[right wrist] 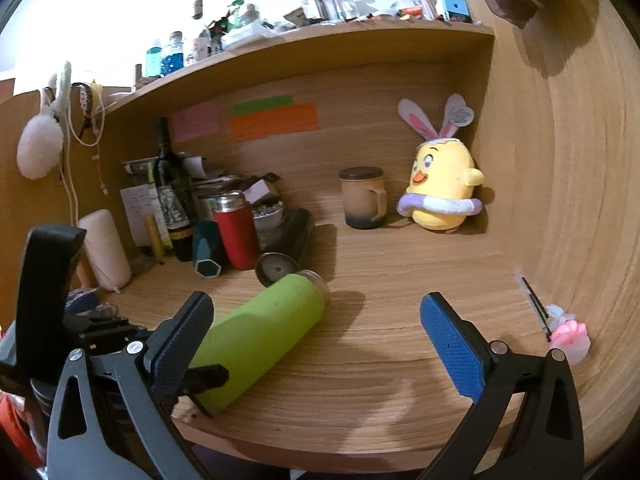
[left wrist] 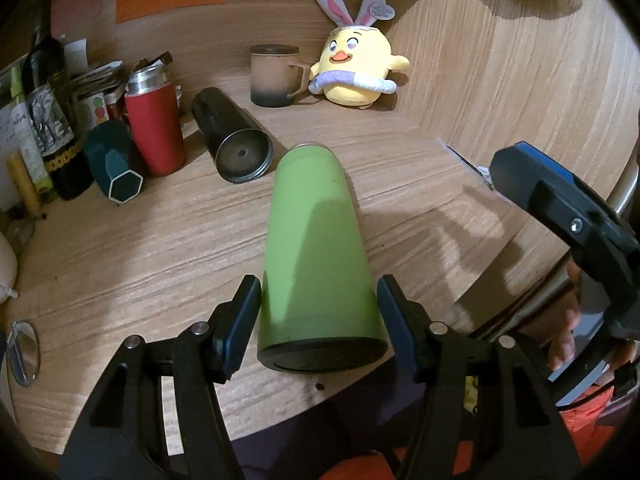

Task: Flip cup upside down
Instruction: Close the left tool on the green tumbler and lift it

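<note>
Your left gripper (left wrist: 318,308) has its two fingers (left wrist: 244,308) on both sides of the green cup (left wrist: 316,248), close to its dark base. The left pad seems to touch the cup, and the right pad is just beside it; I cannot tell if the grip is firm. The cup lies on its side on the wooden desk (left wrist: 120,248), its base near the front edge and its mouth pointing to the back. Your right gripper (right wrist: 316,344) is spread wide with nothing between its blue pads (right wrist: 452,348), to the right of the cup. Behind the cup lies a black cup (left wrist: 232,136), also on its side. A red flask (left wrist: 154,124) stands near it, and a yellow plush chick (left wrist: 356,68) sits in the back corner.
</note>
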Available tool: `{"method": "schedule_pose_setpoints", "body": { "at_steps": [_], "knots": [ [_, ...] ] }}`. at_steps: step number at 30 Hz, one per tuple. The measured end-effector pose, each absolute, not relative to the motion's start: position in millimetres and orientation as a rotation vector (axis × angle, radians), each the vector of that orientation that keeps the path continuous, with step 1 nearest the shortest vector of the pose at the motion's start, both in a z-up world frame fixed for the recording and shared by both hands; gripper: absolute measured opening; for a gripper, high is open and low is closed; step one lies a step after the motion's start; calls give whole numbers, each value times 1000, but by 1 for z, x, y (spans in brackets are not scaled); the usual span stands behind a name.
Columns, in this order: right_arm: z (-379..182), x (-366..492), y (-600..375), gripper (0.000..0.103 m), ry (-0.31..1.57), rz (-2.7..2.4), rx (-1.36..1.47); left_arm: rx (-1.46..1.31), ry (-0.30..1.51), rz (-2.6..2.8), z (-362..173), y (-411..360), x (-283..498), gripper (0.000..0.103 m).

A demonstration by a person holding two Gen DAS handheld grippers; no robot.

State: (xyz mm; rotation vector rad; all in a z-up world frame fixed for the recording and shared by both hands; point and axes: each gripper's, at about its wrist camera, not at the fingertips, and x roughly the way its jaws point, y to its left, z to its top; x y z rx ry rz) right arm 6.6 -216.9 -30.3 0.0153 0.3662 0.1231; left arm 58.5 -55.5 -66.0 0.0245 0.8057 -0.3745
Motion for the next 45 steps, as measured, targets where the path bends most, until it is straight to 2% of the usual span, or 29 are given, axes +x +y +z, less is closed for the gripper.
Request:
{"method": "schedule_pose_setpoints", "body": {
  "at_steps": [5,7,12,22,34,40,45],
  "knots": [
    [-27,5,-202,103,352,124,-17,-21,692,-350,-47,-36,36,61],
    [-29,11,-198,103,367,118,-18,-15,645,-297,-42,-23,28,70],
    [-45,31,-179,103,431,176,29,35,574,-112,-42,10,21,72],
    [-88,59,-115,103,503,129,-110,-93,593,-40,-53,67,26,74],
    [-113,58,-137,103,573,124,-64,-78,571,-71,-52,50,26,74],
    [-121,46,-157,90,568,130,-6,-46,567,-102,-48,32,26,74],
    [-123,34,-173,73,556,127,13,-25,567,-130,-47,16,26,74]
  ]
}}
